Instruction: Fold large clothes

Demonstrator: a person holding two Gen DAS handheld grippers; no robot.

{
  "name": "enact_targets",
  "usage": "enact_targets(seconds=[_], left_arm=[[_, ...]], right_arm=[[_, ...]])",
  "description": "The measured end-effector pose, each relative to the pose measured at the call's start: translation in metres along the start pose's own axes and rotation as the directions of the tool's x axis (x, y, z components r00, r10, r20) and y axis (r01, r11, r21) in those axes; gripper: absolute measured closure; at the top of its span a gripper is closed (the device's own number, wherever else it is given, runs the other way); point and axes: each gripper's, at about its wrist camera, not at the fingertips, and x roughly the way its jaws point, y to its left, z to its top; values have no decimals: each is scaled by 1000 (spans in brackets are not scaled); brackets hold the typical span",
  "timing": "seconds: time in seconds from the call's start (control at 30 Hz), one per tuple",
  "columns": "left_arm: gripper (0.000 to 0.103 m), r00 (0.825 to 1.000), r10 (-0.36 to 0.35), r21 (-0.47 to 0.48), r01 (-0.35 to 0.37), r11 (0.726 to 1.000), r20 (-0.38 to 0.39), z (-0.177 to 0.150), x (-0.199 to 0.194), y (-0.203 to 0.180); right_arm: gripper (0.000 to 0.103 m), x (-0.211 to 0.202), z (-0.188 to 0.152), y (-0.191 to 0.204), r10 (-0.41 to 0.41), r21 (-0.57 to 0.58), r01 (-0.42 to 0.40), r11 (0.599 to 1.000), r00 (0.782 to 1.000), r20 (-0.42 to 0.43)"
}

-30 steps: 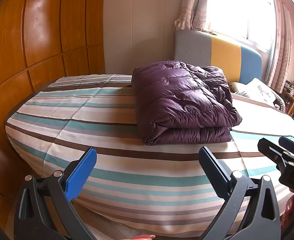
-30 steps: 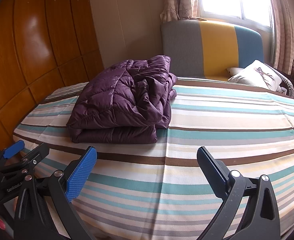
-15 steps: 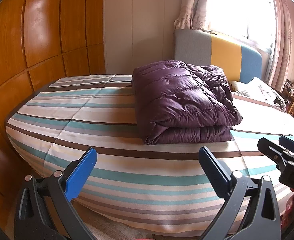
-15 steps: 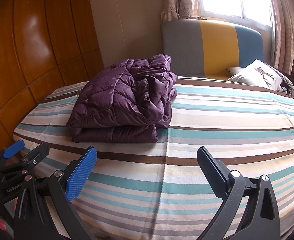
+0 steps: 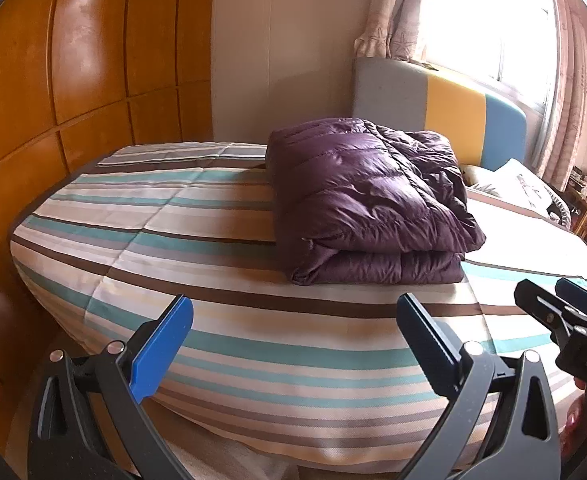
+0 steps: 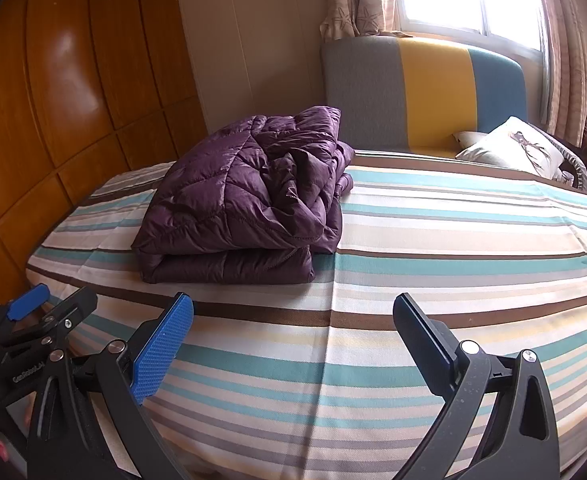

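White "DAS" partly readable on right gripper [image 5: 585, 356] body; left gripper [image 6: 25, 372] lettering illegible.

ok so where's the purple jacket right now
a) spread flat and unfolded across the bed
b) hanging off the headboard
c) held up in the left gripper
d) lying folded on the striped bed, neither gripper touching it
d: the purple jacket lies in a folded bundle on the striped bed, while the left gripper and right gripper sit open and empty, short of it.
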Motion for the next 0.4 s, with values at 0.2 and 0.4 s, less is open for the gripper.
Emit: enact_targets(seconds=[0.2,0.4], left_arm=[[2,1000,4,11,-4,1000,-13,0,3,-1],[2,999,17,40,-15,999,-44,-2,14,-2]], right_arm=[[3,1,-1,-4,2,12,-2,1000,1000,-5],[3,10,-4,-14,-7,27,7,1000,999,-33]])
